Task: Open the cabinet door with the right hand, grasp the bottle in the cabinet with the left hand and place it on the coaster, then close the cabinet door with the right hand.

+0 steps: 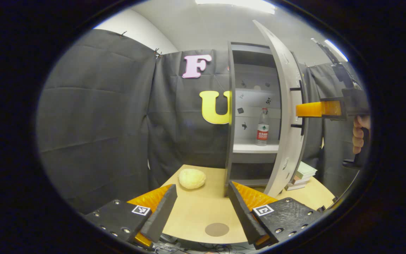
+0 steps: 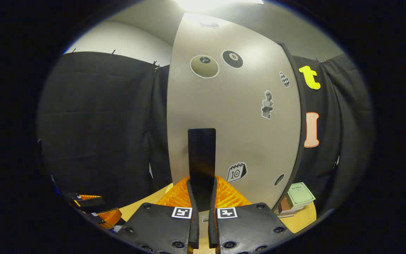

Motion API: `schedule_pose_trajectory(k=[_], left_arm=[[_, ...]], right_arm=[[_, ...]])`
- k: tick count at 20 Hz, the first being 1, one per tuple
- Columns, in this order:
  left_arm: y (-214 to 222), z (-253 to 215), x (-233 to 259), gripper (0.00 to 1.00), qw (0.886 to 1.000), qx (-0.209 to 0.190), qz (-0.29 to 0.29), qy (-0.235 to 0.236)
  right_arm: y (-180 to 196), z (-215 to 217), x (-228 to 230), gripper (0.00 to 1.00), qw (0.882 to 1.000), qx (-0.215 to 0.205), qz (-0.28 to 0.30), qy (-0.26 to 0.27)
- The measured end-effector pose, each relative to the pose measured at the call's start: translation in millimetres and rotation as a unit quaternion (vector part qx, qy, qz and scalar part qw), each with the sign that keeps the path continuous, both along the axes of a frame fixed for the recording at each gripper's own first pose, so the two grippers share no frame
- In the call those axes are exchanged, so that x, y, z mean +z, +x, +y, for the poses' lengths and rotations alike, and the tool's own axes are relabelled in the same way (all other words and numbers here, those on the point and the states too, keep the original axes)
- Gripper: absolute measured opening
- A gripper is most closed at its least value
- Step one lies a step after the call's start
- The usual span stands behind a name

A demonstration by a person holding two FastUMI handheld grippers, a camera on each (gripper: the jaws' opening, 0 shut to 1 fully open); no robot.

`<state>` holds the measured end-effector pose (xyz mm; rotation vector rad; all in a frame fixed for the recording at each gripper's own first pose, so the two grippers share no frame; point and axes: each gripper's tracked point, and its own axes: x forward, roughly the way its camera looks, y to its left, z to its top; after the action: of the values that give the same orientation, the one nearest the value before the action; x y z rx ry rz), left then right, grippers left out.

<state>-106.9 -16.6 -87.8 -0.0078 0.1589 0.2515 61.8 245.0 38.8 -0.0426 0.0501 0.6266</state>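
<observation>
Door (image 2: 231,116) opening is largely done: the right tongs (image 2: 202,197) clench its black handle (image 2: 201,158). Left tongs (image 1: 201,211) hang released above the desk (image 1: 203,208). Water bottle (image 1: 262,127) stands on the cabinet shelf (image 1: 254,148); coaster (image 1: 217,229) waits bare. Grasping, placing and closing remain.

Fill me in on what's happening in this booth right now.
A person holds a gripper in each hand. The right gripper is shut on the cabinet door's handle, and the door stands partly open. The bottle stands upright on a shelf inside. The left gripper waits open over the table, near the coaster.
</observation>
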Motion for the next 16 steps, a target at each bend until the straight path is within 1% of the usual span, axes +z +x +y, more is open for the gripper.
schedule_pose_trajectory(k=[1, 6, 7, 8, 9, 11, 12, 13, 14, 15, 16], left_arm=[[-6, -10, -1, 0.87, 1.0, -0.001, 0.004, 0.002], [-23, -60, -1, 0.89, 1.0, -0.009, 0.012, 0.005], [-25, -67, 1, 0.89, 1.0, -0.01, 0.011, 0.005], [-27, -75, 0, 0.89, 1.0, -0.012, 0.011, 0.002], [-28, -83, 1, 0.88, 1.0, -0.014, 0.011, -0.001], [-28, -99, 2, 0.87, 1.0, -0.018, 0.007, -0.005], [-27, -107, 2, 0.87, 1.0, -0.02, 0.006, -0.005], [-28, -113, 4, 0.87, 1.0, -0.022, 0.006, -0.005], [-28, -120, 3, 0.87, 1.0, -0.024, 0.007, -0.003], [-29, -126, 2, 0.87, 1.0, -0.025, 0.009, 0.0], [-29, -133, 1, 0.87, 1.0, -0.028, 0.012, 0.003]], right_arm=[[-3, -8, -1, 0.09, 1.0, 0.001, 0.0, 0.001], [-19, -53, -2, 0.08, 1.0, -0.006, 0.004, 0.003], [-20, -62, -2, 0.12, 1.0, -0.011, 0.003, 0.001], [-21, -69, -2, 0.08, 1.0, -0.014, 0.002, -0.002], [-24, -78, -2, 0.08, 1.0, -0.016, 0.003, -0.002], [-21, -93, -2, 0.08, 1.0, -0.02, 0.006, 0.002], [-22, -101, -1, 0.11, 1.0, -0.024, 0.006, 0.002], [-21, -108, -1, 0.11, 1.0, -0.028, 0.004, 0.0], [-21, -115, -1, 0.07, 0.999, -0.033, 0.001, -0.003], [-20, -123, -1, 0.11, 0.999, -0.039, 0.0, -0.006], [-19, -129, -2, 0.07, 0.999, -0.045, 0.001, -0.005]])
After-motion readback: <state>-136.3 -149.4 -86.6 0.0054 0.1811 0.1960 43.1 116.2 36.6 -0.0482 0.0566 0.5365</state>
